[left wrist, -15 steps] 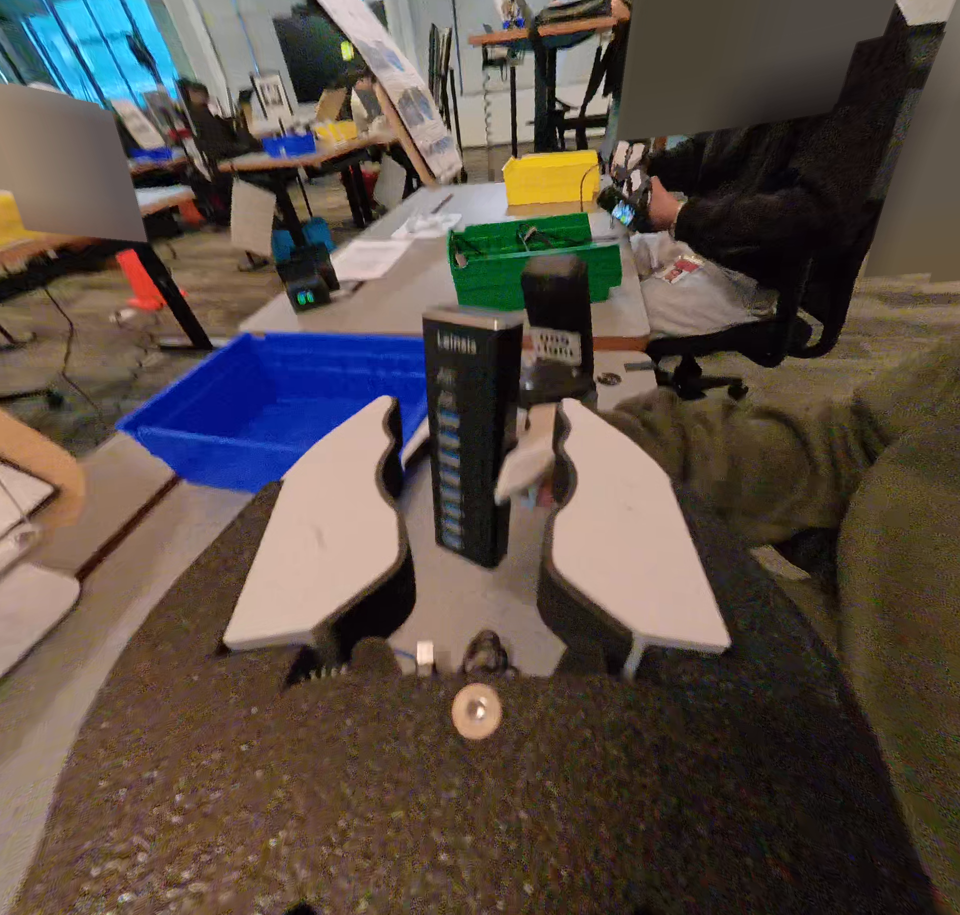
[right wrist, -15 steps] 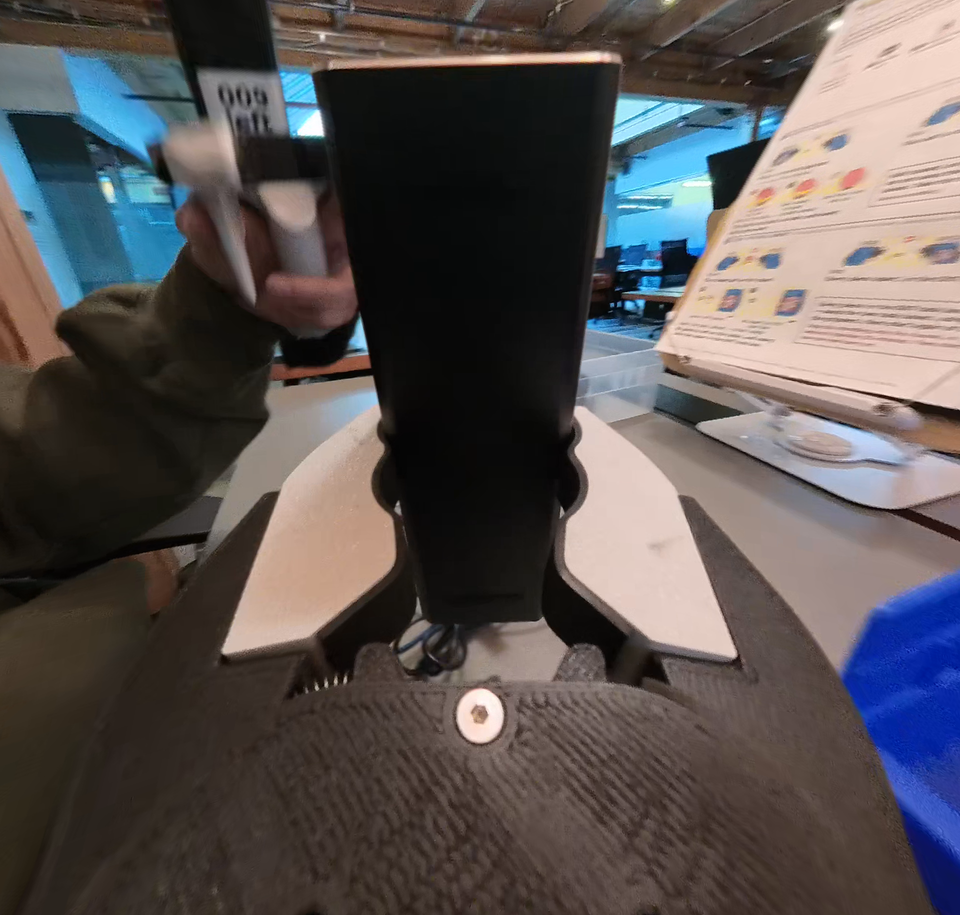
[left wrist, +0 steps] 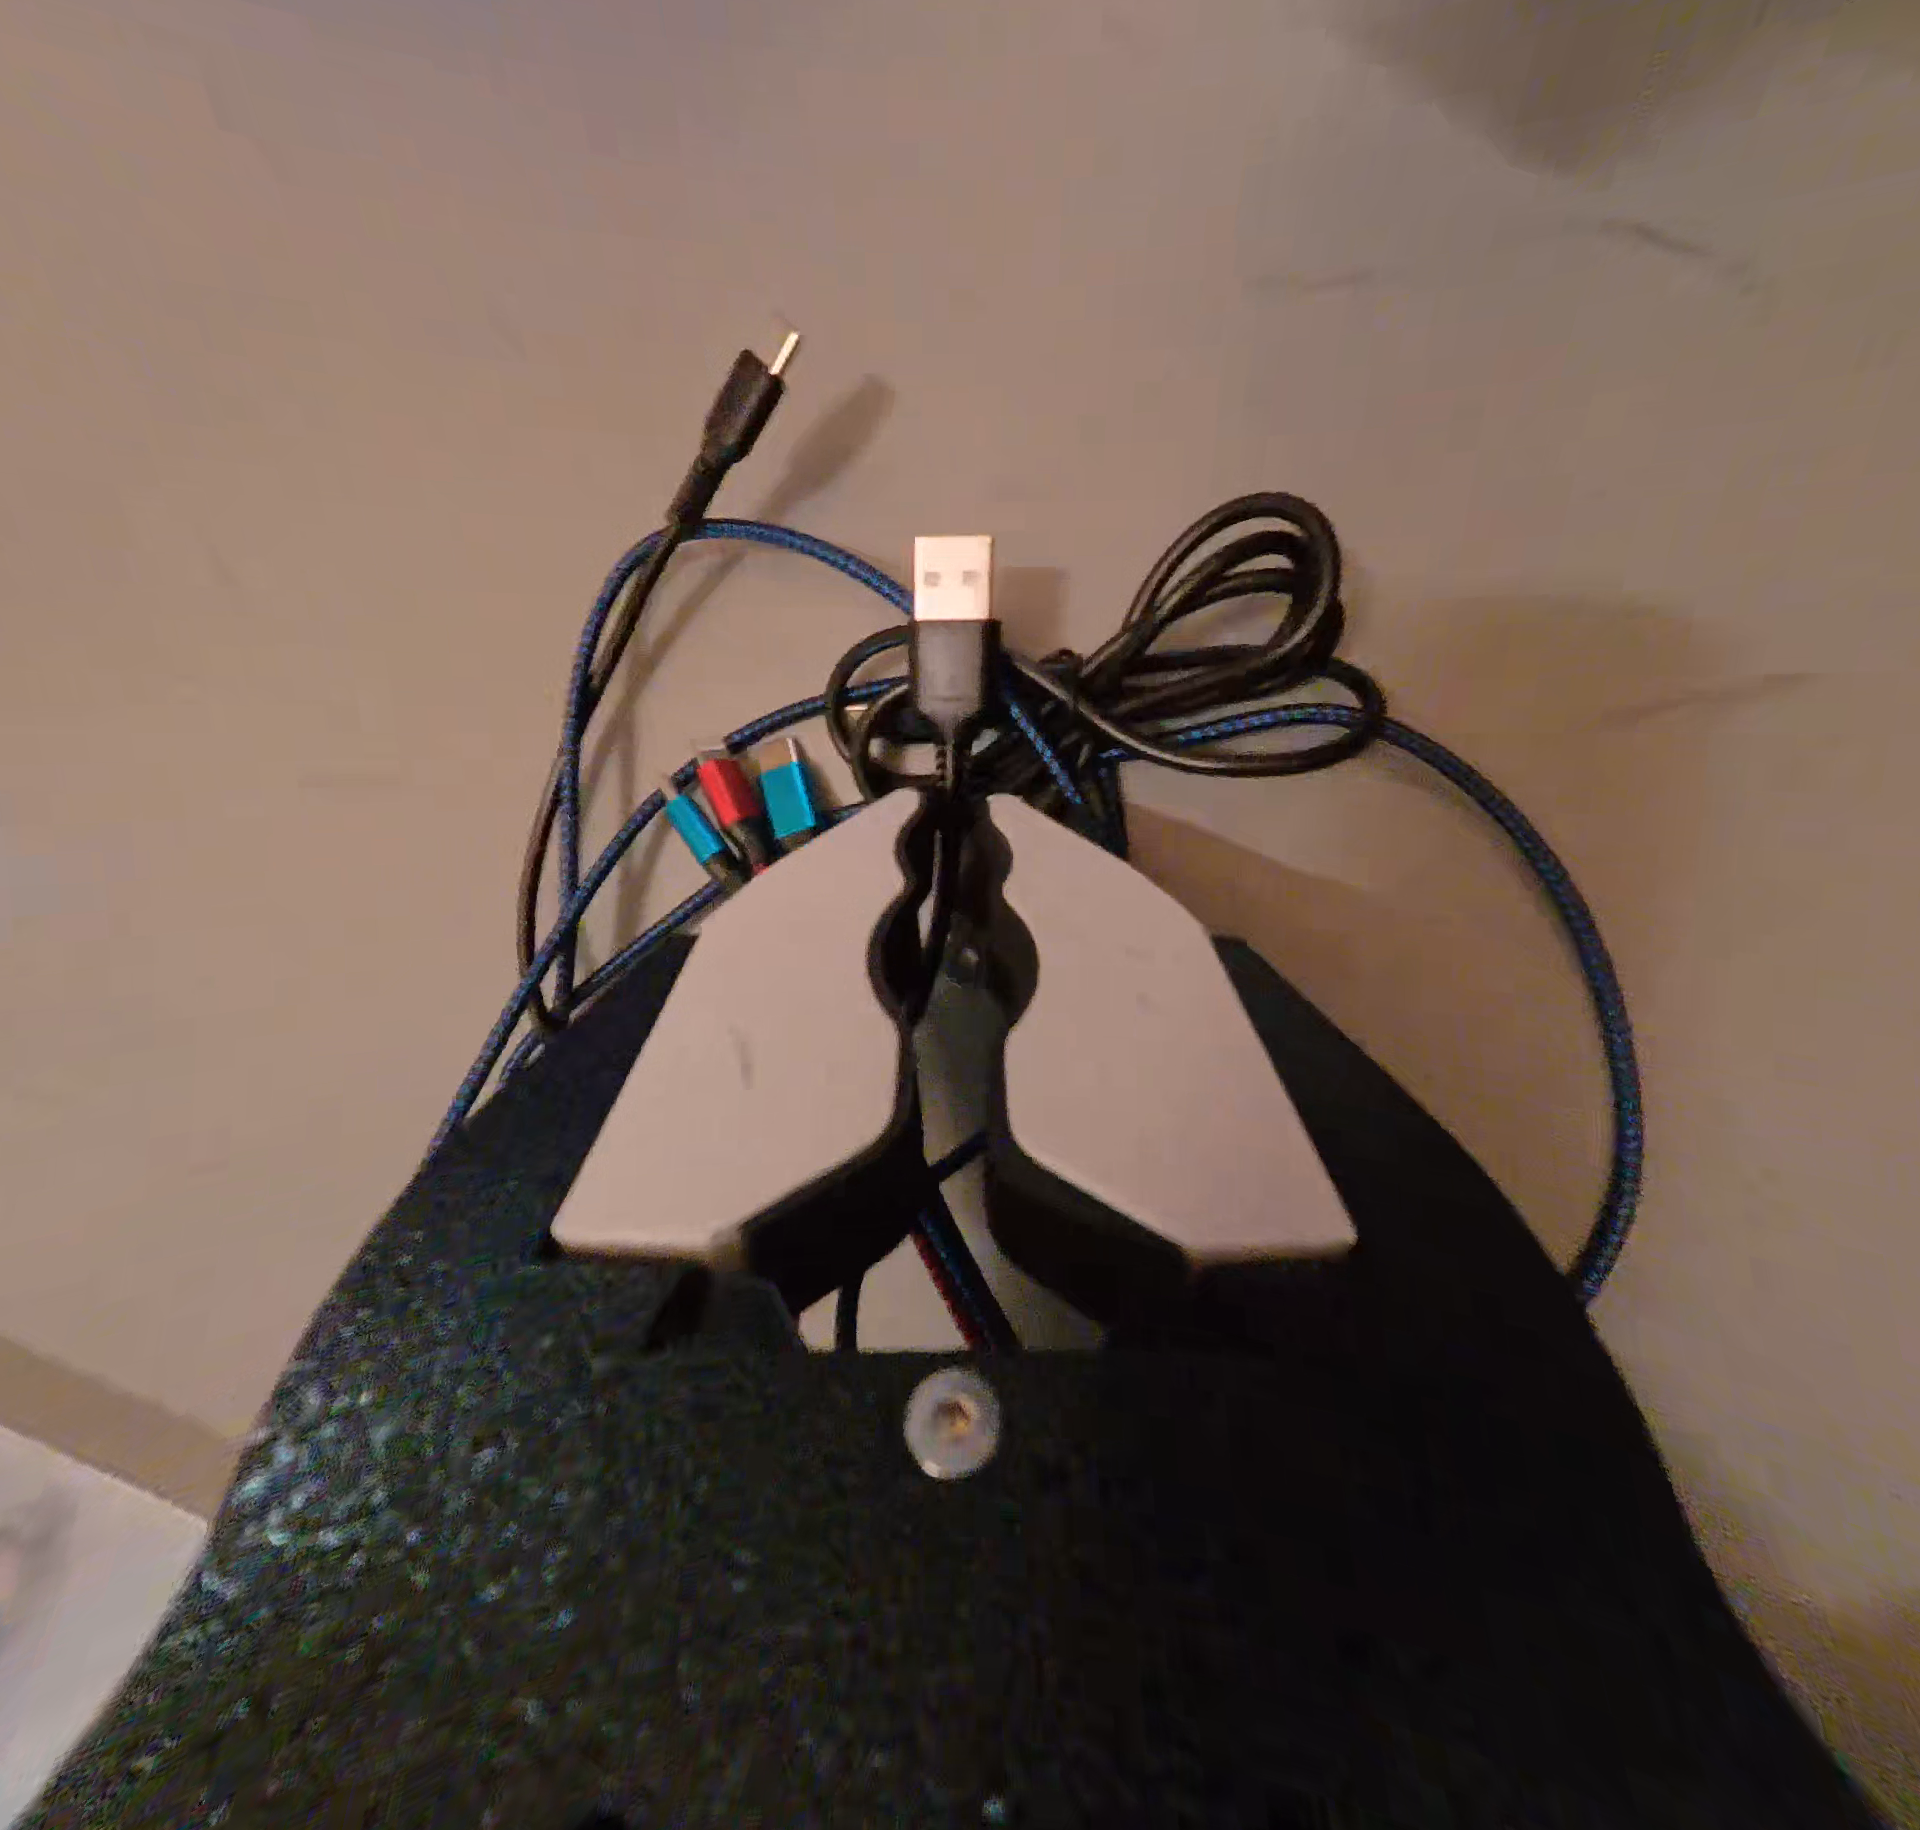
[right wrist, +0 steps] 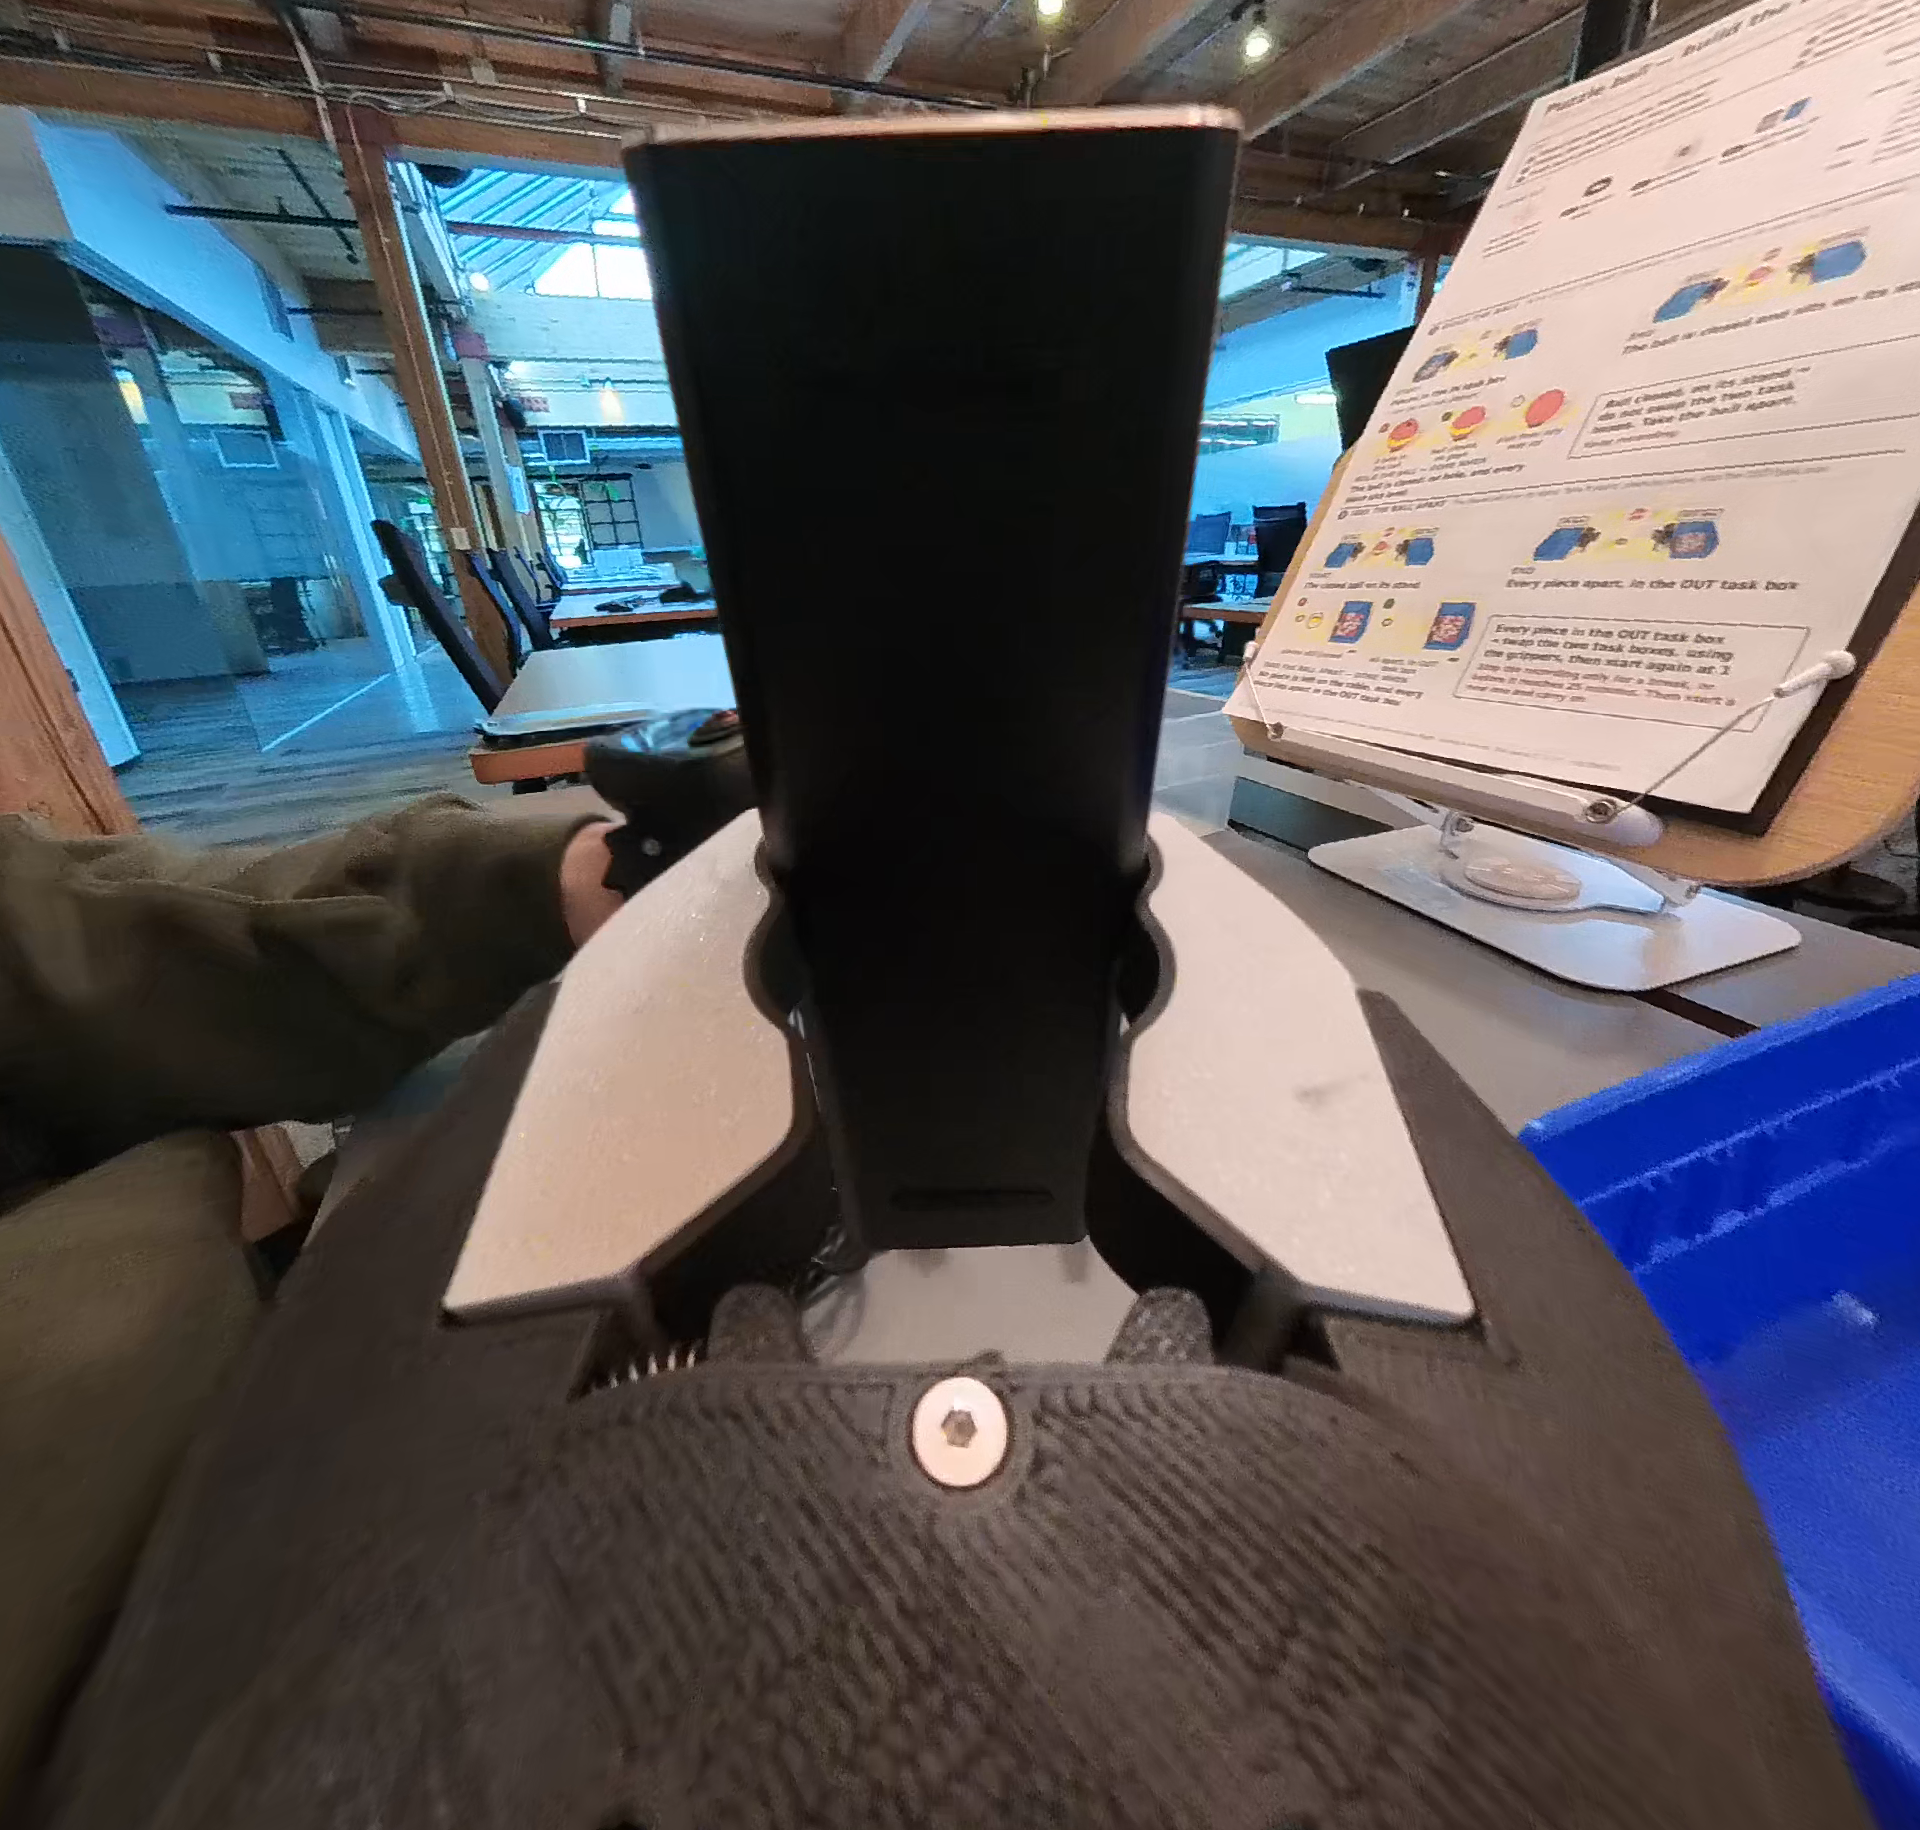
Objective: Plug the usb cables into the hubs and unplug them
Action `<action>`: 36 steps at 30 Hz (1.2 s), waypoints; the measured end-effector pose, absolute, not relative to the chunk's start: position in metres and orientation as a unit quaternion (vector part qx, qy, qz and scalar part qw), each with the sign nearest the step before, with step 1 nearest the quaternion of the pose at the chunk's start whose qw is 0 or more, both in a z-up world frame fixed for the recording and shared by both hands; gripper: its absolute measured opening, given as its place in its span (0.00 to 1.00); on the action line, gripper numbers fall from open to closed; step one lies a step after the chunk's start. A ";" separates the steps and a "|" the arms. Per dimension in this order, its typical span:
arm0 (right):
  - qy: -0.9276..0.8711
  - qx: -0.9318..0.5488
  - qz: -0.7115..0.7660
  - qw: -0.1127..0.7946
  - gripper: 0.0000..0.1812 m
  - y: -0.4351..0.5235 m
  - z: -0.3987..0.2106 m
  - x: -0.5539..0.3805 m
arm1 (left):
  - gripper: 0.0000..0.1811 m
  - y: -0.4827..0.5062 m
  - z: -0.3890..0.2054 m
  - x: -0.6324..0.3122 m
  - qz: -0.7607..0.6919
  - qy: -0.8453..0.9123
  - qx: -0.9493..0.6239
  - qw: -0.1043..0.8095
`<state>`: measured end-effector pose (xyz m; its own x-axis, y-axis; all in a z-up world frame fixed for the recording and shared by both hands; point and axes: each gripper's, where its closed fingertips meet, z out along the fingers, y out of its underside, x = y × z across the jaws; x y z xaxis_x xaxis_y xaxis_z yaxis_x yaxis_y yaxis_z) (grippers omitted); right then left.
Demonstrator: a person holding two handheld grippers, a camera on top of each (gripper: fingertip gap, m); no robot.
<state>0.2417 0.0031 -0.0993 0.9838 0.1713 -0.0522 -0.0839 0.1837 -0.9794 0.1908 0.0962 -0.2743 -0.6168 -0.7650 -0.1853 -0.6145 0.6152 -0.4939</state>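
Note:
In the left wrist view my left gripper (left wrist: pixel 948 809) points down at a tangle of cables on the table (left wrist: pixel 312 326). It is shut on a black USB cable (left wrist: pixel 1236 637) just behind its silver USB-A plug (left wrist: pixel 952 580), which sticks out past the fingertips. A blue braided cable (left wrist: pixel 1558 897) with teal and red connector heads (left wrist: pixel 743 809) loops around it. A small black plug (left wrist: pixel 764 383) lies farther off. In the right wrist view my right gripper (right wrist: pixel 951 866) is shut on a tall black USB hub (right wrist: pixel 935 585), held upright; its ports are hidden.
A blue bin (right wrist: pixel 1766 1261) is at the right edge. A stand with an instruction sheet (right wrist: pixel 1621 450) sits on the grey table (right wrist: pixel 1507 1001) behind. A green sleeve (right wrist: pixel 260 928) and the other gripper's handle (right wrist: pixel 665 752) are at the left.
My left gripper has dropped from beside the raised hub down to the cable pile and shut on the black USB cable. The right gripper still holds the hub upright.

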 end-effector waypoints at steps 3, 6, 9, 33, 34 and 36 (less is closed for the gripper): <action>-0.038 -0.634 0.084 0.768 0.34 0.003 -0.099 0.241 | 0.02 0.098 -0.265 0.193 -0.219 0.867 -0.409 0.184; -0.031 -0.631 0.085 0.770 0.34 0.000 -0.099 0.245 | 0.02 0.099 -0.217 0.207 -0.344 0.795 -0.455 0.204; -0.026 -0.623 0.090 0.776 0.34 -0.003 -0.097 0.248 | 0.02 0.118 -0.143 0.216 -0.502 0.668 -0.505 0.214; -0.040 -0.623 0.084 0.777 0.33 -0.004 -0.093 0.244 | 0.02 0.203 -0.023 0.213 -0.347 0.728 -0.515 0.290; -0.039 -0.622 0.083 0.778 0.33 -0.005 -0.092 0.244 | 0.02 0.199 -0.012 0.214 -0.358 0.721 -0.511 0.301; -0.039 -0.619 0.085 0.780 0.33 -0.006 -0.090 0.245 | 0.02 0.183 -0.037 0.211 -0.344 0.746 -0.508 0.258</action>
<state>0.2449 -0.0061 -0.0903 0.9827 0.1798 -0.0446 -0.0843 0.2194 -0.9720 0.2107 0.1830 -0.0369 -0.3513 -0.9356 -0.0359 -0.5800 0.2476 -0.7761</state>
